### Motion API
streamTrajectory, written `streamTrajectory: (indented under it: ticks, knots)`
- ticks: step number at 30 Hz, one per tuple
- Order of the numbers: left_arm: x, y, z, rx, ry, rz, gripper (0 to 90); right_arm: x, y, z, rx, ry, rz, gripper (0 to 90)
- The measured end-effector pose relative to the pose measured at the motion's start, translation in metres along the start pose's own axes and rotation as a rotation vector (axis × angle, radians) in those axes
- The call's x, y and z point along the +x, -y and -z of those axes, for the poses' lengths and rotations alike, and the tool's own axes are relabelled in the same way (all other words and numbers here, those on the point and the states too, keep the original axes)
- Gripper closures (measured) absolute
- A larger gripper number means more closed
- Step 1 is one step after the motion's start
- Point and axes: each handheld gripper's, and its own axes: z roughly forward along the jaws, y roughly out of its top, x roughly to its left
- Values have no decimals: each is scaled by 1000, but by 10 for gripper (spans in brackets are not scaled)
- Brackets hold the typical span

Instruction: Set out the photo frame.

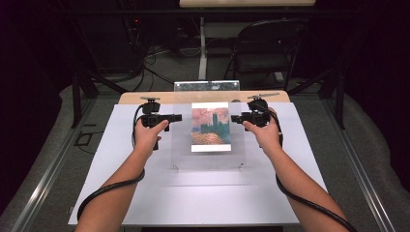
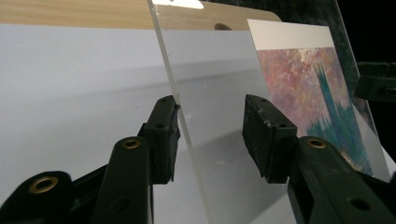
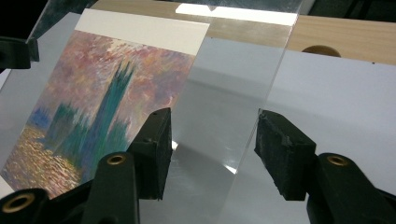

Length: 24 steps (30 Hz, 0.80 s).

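While both hands hover over the white counter (image 1: 121,193), a clear acrylic sheet (image 1: 183,140) stands tilted between them, its far edge raised and its near edge down by the counter surface. On that sheet sits a printed painting (image 1: 211,126), all pinks, oranges and a dark teal tower, with a white band along its top.

Over on the left, the left tongs (image 1: 178,117) straddle the sheet's left edge. In the left gripper view the edge of the sheet (image 2: 187,135) runs right up between the jaws: one pad (image 2: 163,135) sits against it, the other pad (image 2: 264,137) stands clear of it. So the sheet is between the jaws, but they are not clamped on it.

Now the right side: the right tongs (image 1: 235,118) come in at the sheet's right edge. In the right gripper view the sheet (image 3: 219,130) passes between the jaws, the painting (image 3: 98,107) lying off to one side; one pad (image 3: 156,149) lies close to the acrylic, whether touching I cannot tell, while the other pad (image 3: 282,151) is apart from the edge. Spread wide, gripping nothing.

Beyond the white surface, a wooden board (image 1: 140,98) peeks out at the counter's far end.
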Motion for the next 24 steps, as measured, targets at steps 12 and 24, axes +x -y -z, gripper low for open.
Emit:
streamTrajectory:
  ticks: [12, 24]
  knots:
    - [-12, 2, 18, -17, 0, -55, 593, 12, 1, 22, -23, 16, 54, 500]
    - [-21, 7, 35, -31, 12, -94, 627, 21, 5, 40, -48, 16, 107, 541]
